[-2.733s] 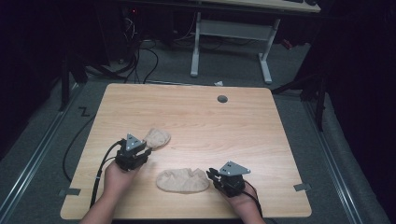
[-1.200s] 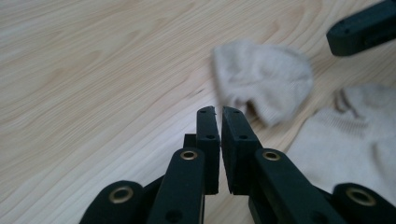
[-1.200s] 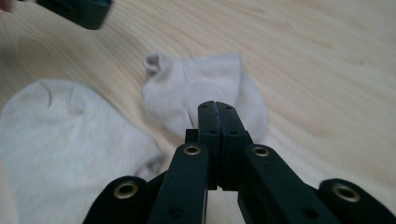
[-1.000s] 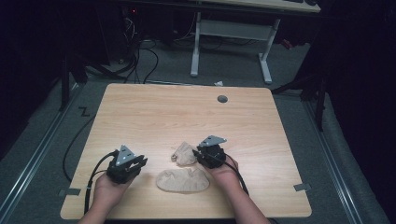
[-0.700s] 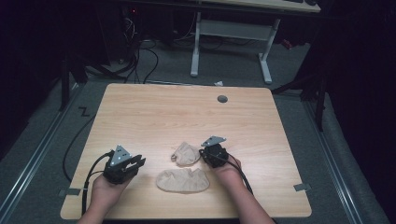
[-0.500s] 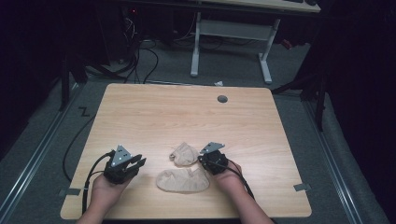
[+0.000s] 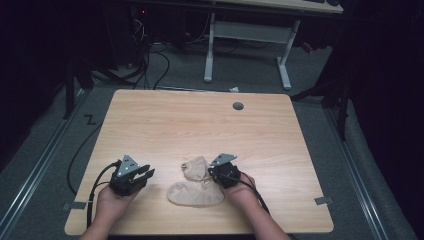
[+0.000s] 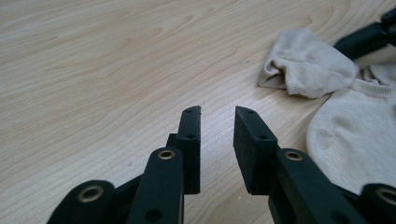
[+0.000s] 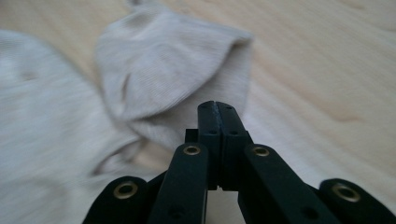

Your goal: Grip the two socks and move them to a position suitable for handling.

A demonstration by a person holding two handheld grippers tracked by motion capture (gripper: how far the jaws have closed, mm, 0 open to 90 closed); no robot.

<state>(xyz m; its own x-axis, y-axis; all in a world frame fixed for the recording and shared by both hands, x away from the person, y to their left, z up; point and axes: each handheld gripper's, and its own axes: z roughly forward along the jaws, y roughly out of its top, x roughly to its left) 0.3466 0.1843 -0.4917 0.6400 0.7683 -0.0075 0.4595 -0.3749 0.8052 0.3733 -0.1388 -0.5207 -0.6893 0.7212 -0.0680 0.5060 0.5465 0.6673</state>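
The left tongs [image 7: 145,173] sit at seven o'clock on the wooden surface [image 7: 200,125], jaws parted with nothing between them. Toward six o'clock a flat beige sock [image 7: 195,194] lies beside a crumpled beige sock [image 7: 195,167], the two touching. The right tongs [image 7: 212,172], jaws pressed together, pinch the crumpled sock's edge.

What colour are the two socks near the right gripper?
Both socks are plain beige, no pattern; clearest in the left gripper view.
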